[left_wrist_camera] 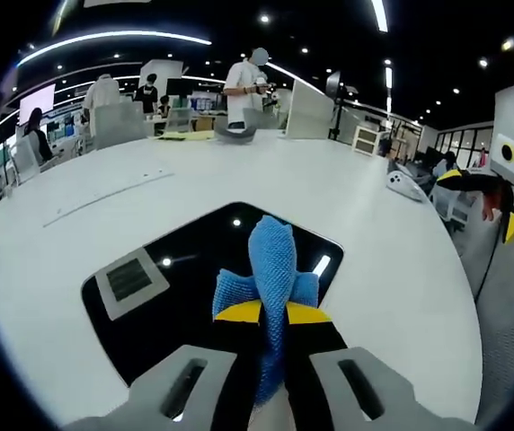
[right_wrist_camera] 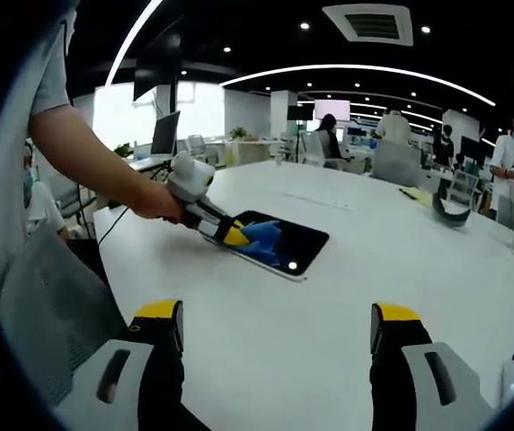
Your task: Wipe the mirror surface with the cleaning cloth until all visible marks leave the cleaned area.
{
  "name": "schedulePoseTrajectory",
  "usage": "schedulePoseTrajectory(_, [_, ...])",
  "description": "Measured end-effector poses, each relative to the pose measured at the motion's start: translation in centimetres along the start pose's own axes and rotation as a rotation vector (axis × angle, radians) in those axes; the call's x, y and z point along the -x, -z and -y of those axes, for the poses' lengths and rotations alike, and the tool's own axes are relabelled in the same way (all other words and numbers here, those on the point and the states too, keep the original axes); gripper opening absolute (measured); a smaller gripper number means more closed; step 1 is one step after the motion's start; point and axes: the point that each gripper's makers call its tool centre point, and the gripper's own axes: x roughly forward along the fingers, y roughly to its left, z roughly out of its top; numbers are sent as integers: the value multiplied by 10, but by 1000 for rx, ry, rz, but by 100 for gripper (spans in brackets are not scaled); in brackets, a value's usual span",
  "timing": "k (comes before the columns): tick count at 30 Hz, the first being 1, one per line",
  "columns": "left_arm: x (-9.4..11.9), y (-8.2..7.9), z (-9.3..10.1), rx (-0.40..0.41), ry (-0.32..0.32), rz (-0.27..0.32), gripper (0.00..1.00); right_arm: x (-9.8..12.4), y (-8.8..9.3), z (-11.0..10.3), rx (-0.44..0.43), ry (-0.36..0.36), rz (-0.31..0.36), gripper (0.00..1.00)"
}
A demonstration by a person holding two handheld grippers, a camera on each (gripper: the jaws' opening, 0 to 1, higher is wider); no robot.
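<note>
Blue cleaning cloth (left_wrist_camera: 270, 269) is clamped in the closed left gripper (left_wrist_camera: 272, 314), pressed on the mirror (left_wrist_camera: 185, 269) lying on the white table (left_wrist_camera: 374, 224). Right gripper (right_wrist_camera: 275, 337) is held wide open, empty. Risk: unrestrained mirror may slide under wiping.

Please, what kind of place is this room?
Probably an open-plan office or lab. A big white table holds the mirror, the ceiling has long curved strip lights, and people stand at desks with a monitor behind.

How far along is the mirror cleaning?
Done: the left gripper is shut on the blue cloth, which rests on the mirror. In hand: wiping. Marks are too faint to judge, so what is left is unclear. The right gripper hangs open, away from the mirror.
</note>
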Motion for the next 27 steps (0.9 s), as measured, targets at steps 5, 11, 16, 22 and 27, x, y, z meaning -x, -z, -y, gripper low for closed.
schedulePoseTrajectory(5, [0,0,-3,-13,-7,1,5,1,0,2,-2,6,3,85])
schedulePoseTrajectory(11, [2,0,-5,-19,-1,0,5,1,1,0,2,1,-3,85])
schedulePoseTrajectory(16, [4,-1,-7,-19,-8,2,5,0,3,-1,9,-6,-10,85])
schedulePoseTrajectory(22, [5,-1,-9,-15,-8,6,5,0,2,0,7,-3,-9,85])
schedulePoseTrajectory(27, [5,-1,-11,-7,-2,8,5,0,2,-1,9,-6,-9,85])
